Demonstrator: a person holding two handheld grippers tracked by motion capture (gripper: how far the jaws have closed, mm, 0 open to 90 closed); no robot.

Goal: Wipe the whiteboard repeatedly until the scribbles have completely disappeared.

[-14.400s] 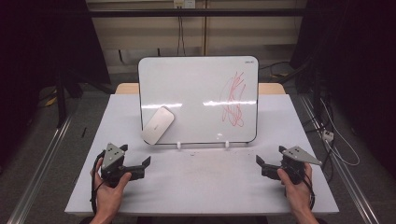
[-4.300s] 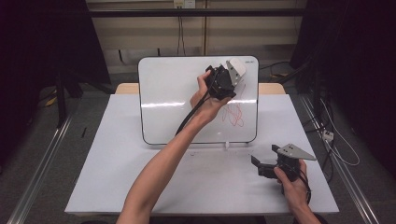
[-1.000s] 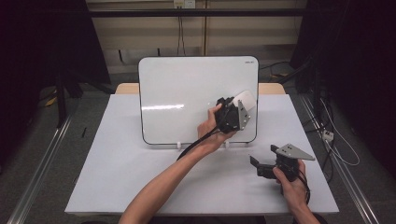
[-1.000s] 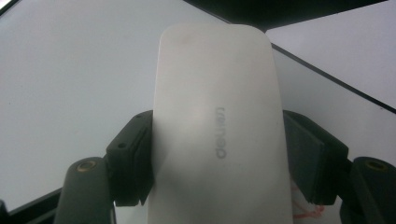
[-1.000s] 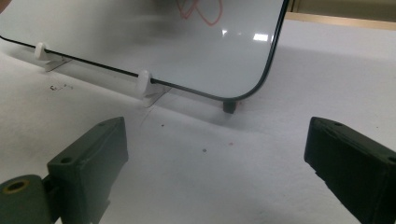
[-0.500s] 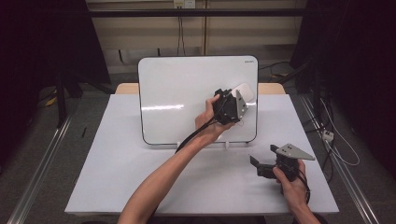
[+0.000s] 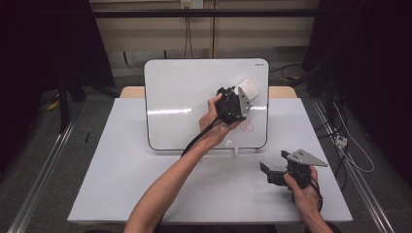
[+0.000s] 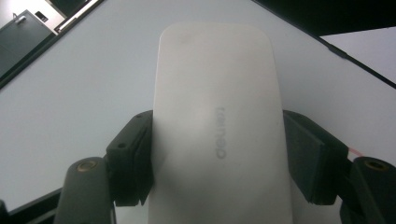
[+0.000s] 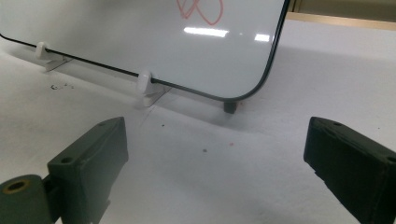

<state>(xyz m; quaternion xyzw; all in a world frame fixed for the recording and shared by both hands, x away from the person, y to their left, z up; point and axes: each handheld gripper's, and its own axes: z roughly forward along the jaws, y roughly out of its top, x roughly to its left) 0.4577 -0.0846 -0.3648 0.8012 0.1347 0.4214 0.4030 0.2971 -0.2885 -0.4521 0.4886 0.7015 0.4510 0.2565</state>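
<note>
A white whiteboard point(image 7: 184, 97) stands tilted on clips at the back of the table. My left gripper point(image 7: 241, 97) is shut on a white eraser point(image 7: 248, 89) and holds it against the board's upper right part. In the left gripper view the eraser point(image 8: 217, 140) sits clamped between both black pads point(image 8: 133, 158). A small rest of red scribble point(image 7: 248, 127) shows on the board just below that hand. My right gripper point(image 7: 266, 174) rests near the table's front right, open with nothing between its jaws, and it faces the board's lower corner point(image 9: 252, 88).
The white table top point(image 7: 145, 184) carries the board on small white clips point(image 9: 145, 81). Loose cables point(image 7: 340, 141) lie on the floor to the right. A metal rail point(image 7: 43, 170) runs along the left side. Dark curtains flank the back wall.
My left gripper has slid the eraser a little up the board, uncovering a small red remnant below it. The big red scribble seen much earlier is mostly gone. The right hand has stayed put.
</note>
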